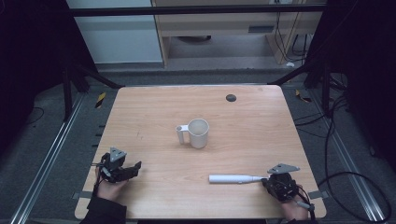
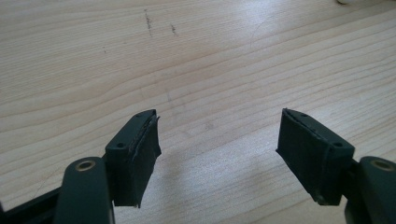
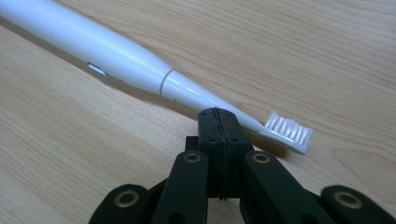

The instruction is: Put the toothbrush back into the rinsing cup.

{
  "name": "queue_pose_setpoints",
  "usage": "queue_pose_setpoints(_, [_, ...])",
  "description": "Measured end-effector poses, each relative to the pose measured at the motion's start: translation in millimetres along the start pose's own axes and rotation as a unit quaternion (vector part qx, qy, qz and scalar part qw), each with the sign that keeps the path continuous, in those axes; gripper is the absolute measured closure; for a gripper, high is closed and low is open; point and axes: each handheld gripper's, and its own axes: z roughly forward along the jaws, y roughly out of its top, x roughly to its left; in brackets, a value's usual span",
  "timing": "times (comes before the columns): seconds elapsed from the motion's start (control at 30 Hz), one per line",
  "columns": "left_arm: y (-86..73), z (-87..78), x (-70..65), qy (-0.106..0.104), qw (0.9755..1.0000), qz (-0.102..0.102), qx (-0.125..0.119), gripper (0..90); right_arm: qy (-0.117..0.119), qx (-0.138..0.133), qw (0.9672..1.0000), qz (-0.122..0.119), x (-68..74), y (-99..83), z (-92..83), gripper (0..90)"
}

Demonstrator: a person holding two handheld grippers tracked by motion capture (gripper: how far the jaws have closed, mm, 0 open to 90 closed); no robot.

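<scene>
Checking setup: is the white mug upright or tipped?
Upright: the mug stands on its base, open rim facing up, handle at its side.

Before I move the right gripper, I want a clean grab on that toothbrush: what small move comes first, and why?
Probably open the right gripper first. Its jaws are pressed together, empty, just short of the toothbrush neck, which lies flat on the table. Shut jaws would only nudge it.

Your left gripper (image 1: 135, 166) and right gripper (image 1: 266, 181) are black, each topped by a grey three-cornered plate. Brass-ringed screws dot the linkage arms, and the dark jaw pads look frayed at the edges. Your sleeve (image 1: 103, 212) is dark.
</scene>
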Motion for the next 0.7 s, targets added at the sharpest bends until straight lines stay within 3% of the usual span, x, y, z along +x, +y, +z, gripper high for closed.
queue_pose_setpoints(0.7, [0.1,0.4,-0.5,0.002,1.0,0.002,0.001,28.2,-0.021,-0.005,0.9997,0.01,-7.2,11.2,10.5,90.0])
